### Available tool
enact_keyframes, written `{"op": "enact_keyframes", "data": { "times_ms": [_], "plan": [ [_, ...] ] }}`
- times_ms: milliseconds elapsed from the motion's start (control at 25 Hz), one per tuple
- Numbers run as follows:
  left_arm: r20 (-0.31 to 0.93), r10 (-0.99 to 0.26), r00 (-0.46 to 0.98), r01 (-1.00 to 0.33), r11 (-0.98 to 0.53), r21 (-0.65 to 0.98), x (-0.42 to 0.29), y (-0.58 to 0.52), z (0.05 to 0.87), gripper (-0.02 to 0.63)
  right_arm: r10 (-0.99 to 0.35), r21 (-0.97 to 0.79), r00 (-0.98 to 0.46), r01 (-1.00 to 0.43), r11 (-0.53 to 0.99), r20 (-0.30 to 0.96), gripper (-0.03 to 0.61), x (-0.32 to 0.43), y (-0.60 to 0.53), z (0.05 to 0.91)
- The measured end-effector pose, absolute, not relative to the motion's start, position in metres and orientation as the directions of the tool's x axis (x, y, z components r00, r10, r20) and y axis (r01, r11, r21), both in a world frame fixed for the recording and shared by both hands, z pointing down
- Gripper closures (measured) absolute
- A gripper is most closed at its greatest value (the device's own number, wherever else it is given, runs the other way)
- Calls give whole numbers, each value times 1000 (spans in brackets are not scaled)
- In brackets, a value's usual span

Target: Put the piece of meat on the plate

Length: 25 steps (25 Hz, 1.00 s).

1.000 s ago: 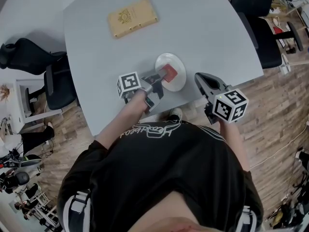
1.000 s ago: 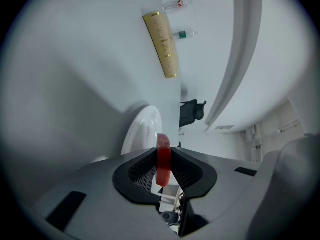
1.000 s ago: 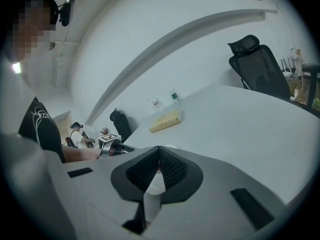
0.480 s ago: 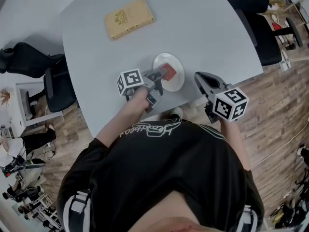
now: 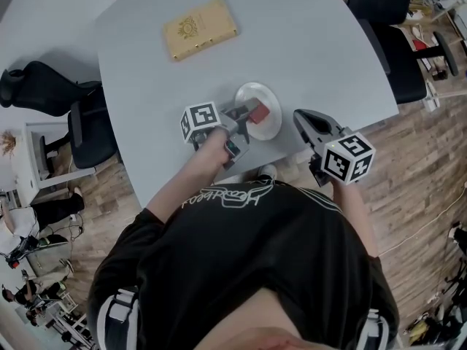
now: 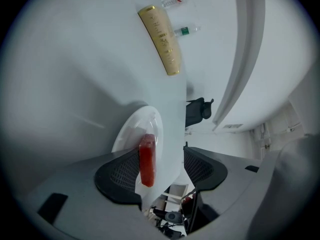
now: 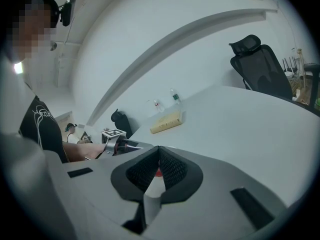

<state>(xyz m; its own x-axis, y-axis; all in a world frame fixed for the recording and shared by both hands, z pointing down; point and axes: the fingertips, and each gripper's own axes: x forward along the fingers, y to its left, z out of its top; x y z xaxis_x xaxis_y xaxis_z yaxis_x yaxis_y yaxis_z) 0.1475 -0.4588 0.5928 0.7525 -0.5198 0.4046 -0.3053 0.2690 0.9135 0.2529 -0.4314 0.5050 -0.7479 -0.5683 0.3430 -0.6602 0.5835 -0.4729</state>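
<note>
The red piece of meat [image 5: 257, 112] lies on the small white plate [image 5: 268, 97] near the table's front edge. My left gripper [image 5: 244, 115] reaches onto the plate from the left. Its jaws have just been opening and now stand apart around the meat. In the left gripper view the meat [image 6: 146, 159] rests on the plate [image 6: 137, 129] beside one pad, with a wide gap to the other, so my left gripper [image 6: 162, 164] is open. My right gripper [image 5: 300, 117] hovers to the right of the plate. In its own view my right gripper [image 7: 159, 156] is shut, with nothing held.
A gold box [image 5: 200, 28] lies farther back on the grey table [image 5: 314, 42], with two small bottles [image 6: 175, 0] beyond it. Black office chairs stand at the left [image 5: 44, 93] and back right [image 5: 387, 20]. The table's edge runs just below the plate.
The left gripper's jaws have spread apart and let go of the meat, which now rests on the plate. The right gripper has stayed where it was.
</note>
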Motion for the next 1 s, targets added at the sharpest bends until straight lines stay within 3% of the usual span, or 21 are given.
{"op": "enact_keyframes", "data": {
  "times_ms": [200, 720, 840, 1000],
  "plan": [
    [446, -503, 740, -368, 252, 895, 146, -459, 590, 302, -568, -475, -753, -654, 589, 332, 572, 250, -431, 502],
    [468, -533, 705, -409, 233, 882, 117, -445, 584, 293, -575, -464, -746, -663, 588, 336, 571, 242, -417, 497],
    [438, -537, 721, -386, 213, 897, 112, -437, 577, 327, -578, -457, -743, -666, 590, 337, 572, 236, -409, 493],
    [365, -531, 765, -335, 156, 929, 113, -422, 559, 434, -580, -449, -744, -666, 596, 332, 571, 223, -397, 486]
  ]
}}
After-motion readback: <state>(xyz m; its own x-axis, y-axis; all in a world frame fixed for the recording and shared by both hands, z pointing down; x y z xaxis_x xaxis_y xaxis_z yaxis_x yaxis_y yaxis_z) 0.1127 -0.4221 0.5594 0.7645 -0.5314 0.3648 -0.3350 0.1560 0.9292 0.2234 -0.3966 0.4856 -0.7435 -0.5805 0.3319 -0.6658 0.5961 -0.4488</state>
